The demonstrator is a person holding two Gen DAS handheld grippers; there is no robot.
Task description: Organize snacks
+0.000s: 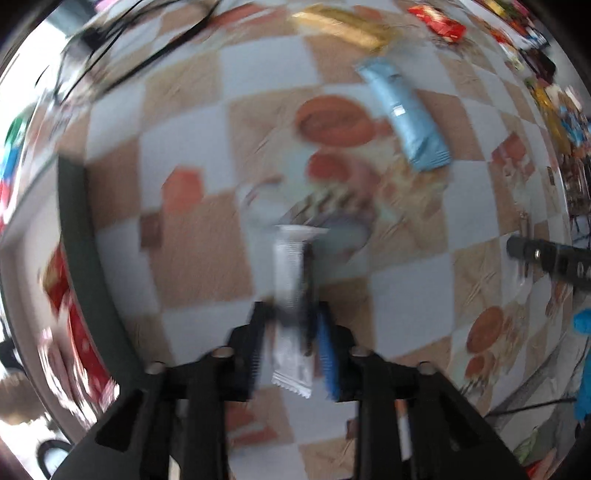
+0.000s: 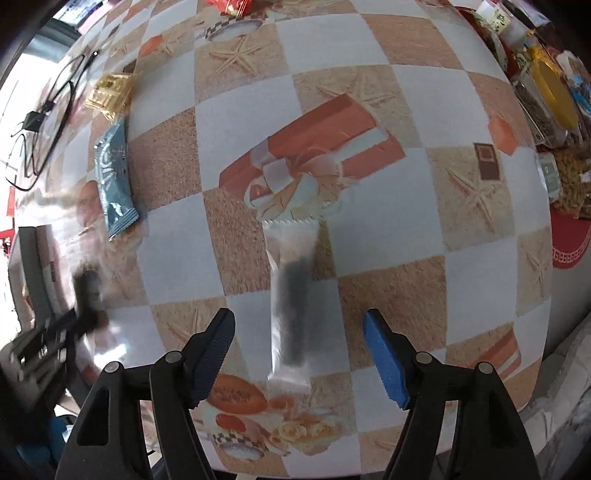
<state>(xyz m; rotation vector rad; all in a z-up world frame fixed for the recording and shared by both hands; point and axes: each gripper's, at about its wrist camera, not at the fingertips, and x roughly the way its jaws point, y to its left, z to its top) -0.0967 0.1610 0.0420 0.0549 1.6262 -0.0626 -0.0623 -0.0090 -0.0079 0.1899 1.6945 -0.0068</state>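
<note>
Round table (image 2: 399,236) under a glossy checked cloth, white squares alternating with sandy ones printed with starfish, gift boxes and pastries. Daylight glaring along the left rim in the right wrist view, with thin black cables (image 2: 44,122) looping near that edge. Far right rim crowded with packets and jars of snacks (image 2: 550,99); a red mat (image 2: 570,240) just past them. Left wrist view badly motion-blurred: a dark curved band (image 1: 79,266) at the left, red wrappers (image 1: 79,332) beyond it, more bright packets along the far right edge.

Middle of the cloth mostly bare. A teal-blue packet (image 2: 112,181) lying flat toward the left, a pale yellow packet (image 2: 109,94) just beyond it; the same blue wrapper (image 1: 404,110) seen far right of centre from the left wrist, with a gold packet (image 1: 343,24) and a red one (image 1: 439,20) farther back.

Left gripper (image 1: 291,325) pinched on a white snack bar (image 1: 291,280), the wrapper standing up between the pads and sticking out past both ends, lifted over the cloth. Seen from the right wrist as a black blur (image 2: 70,325) low at the left.

Right gripper (image 2: 299,339) spread wide, holding nothing, fingers set either side of a translucent white packet with a dark bar inside (image 2: 291,295). Packet lying lengthwise on the cloth, centred between the fingers and clear of both.
</note>
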